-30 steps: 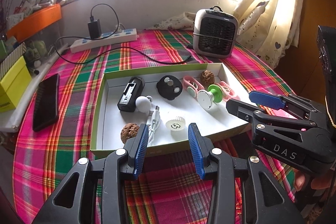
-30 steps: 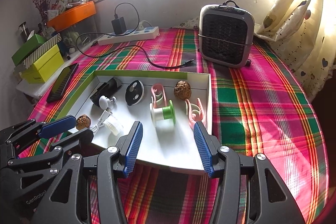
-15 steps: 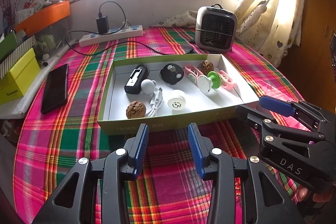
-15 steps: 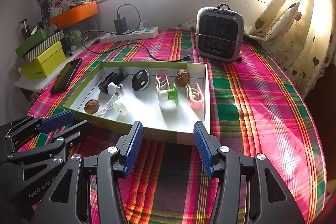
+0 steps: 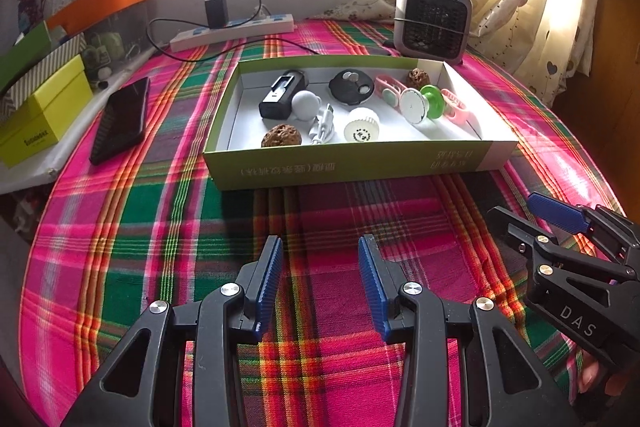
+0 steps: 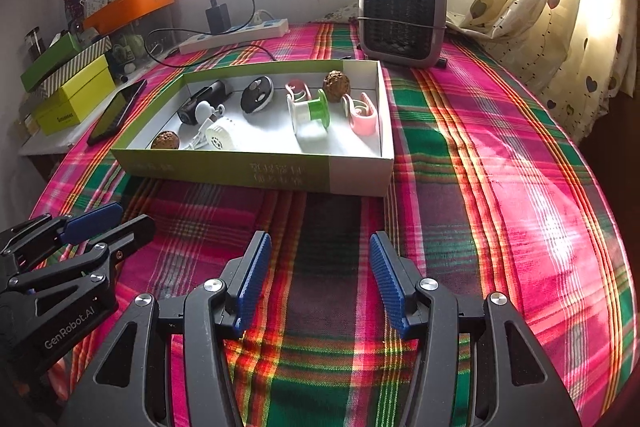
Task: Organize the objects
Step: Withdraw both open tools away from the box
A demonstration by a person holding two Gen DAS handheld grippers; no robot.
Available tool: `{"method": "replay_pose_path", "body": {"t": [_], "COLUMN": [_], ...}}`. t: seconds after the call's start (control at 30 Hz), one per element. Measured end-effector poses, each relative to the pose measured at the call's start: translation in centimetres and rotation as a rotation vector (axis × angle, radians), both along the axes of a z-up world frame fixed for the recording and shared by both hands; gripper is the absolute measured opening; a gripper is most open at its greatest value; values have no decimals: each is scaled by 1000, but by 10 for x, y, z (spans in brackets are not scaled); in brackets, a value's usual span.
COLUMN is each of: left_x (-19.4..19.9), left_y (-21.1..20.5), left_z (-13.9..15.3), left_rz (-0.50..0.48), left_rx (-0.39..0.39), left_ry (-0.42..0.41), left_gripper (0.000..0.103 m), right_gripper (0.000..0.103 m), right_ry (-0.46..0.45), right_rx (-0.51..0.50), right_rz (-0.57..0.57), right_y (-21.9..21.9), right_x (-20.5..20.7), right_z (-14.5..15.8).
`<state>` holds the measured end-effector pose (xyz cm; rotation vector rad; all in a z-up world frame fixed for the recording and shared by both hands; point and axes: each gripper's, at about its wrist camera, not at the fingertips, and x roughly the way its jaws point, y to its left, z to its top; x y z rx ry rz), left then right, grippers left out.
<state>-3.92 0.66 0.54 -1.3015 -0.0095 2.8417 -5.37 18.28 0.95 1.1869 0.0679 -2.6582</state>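
Box [image 5: 352,167] wall hides walnut [image 5: 282,137] (its underside).

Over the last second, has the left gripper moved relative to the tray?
Yes. The left gripper has pulled back from the tray: its fingertips overlapped the near wall before; now bare tablecloth lies between.
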Motion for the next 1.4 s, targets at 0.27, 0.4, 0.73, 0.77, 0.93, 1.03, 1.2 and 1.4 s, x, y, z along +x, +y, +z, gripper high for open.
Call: {"method": "replay_pose_path", "body": {"t": [0.27,0.4,0.73,0.77,0.93,1.03,1.2,1.4], "left_x": [6,7,10,10,10,10,10,10], "left_y": [1,2,6,6,7,7,7,7], "left_z": [-7,-7,-9,-9,-9,-9,-9,-9], "left_rz": [9,16,28,29,27,26,26,26], "left_rx": [-8,-12,-11,-9,-8,-10,-12,-13], "left_ry": [-16,-12,14,14,14,14,14,14], "left_gripper": [37,37,44,44,45,46,46,46], "right_gripper": [53,59,65,65,66,67,70,70], "right_ry": [-20,-20,-18,-18,-19,-20,-23,-24], "right_rx": [19,12,51,55,56,57,59,58], "right_rz": [-9,-7,-5,-5,-10,-15,-23,-26], "right_y": [1,0,-8,-8,-8,-8,-8,-7], "right_x": [9,13,14,15,14,14,14,14], "right_z": [-7,-9,-11,-11,-11,-11,-11,-11]}}
